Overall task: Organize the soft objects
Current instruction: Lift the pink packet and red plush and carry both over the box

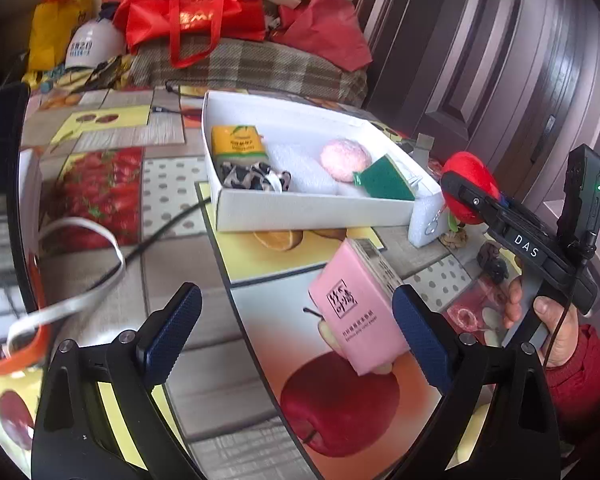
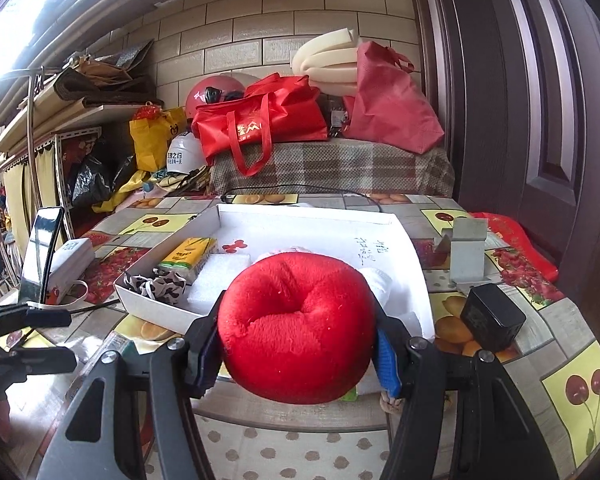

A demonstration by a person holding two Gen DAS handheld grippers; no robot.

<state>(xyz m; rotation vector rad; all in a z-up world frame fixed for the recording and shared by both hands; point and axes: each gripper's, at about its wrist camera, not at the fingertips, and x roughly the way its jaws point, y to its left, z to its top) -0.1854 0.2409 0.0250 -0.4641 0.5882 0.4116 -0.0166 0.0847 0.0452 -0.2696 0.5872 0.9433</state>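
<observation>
A pink tissue pack (image 1: 356,312) lies tilted on the fruit-print tablecloth between the wide-apart fingers of my left gripper (image 1: 296,332), close against the right finger (image 1: 420,336) and far from the other; that gripper is open. A red plush apple (image 2: 300,324) is squeezed in my right gripper (image 2: 296,320), held just in front of the near wall of the white box (image 2: 300,214). The box (image 1: 312,212) holds a yellow tissue pack (image 1: 240,142), a black-and-white scrunchie (image 1: 252,176), white foam, a pink puff (image 1: 346,158) and a green sponge (image 1: 384,180).
A white foam block (image 1: 428,220) leans at the box's right corner. A black charger cube (image 2: 492,318) and a grey metal bracket (image 2: 466,252) stand right of the box. A phone on a stand (image 2: 40,252), a white strap (image 1: 80,288) and a black cable lie left. Red bags sit behind.
</observation>
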